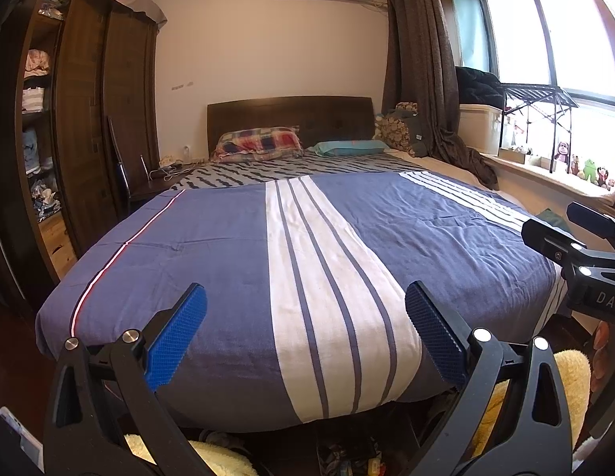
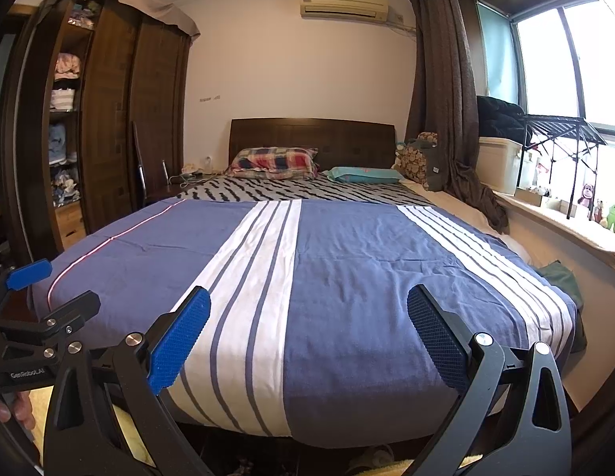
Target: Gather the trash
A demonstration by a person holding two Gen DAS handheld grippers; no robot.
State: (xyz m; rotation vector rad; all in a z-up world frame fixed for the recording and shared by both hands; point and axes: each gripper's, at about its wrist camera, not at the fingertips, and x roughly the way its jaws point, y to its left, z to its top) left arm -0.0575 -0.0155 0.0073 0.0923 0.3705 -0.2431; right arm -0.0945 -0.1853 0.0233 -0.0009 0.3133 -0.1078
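Observation:
My left gripper (image 1: 306, 333) is open and empty, held above the foot of a bed (image 1: 212, 246) with a blue and white striped cover. My right gripper (image 2: 309, 337) is open and empty too, at the same foot of the bed (image 2: 347, 261). The right gripper also shows at the right edge of the left wrist view (image 1: 577, 254). The left gripper shows at the left edge of the right wrist view (image 2: 37, 305). No piece of trash is plain to see on the bed. Small mixed items (image 1: 347, 460) lie on the floor under the bed's foot.
A dark wooden wardrobe (image 1: 93, 111) with open shelves stands at the left. A nightstand (image 1: 164, 178) with cables sits by the headboard. Two pillows (image 1: 259, 142) lie at the head. A window sill (image 1: 545, 166) with toys runs along the right. A yellow fluffy rug (image 1: 569, 388) lies below.

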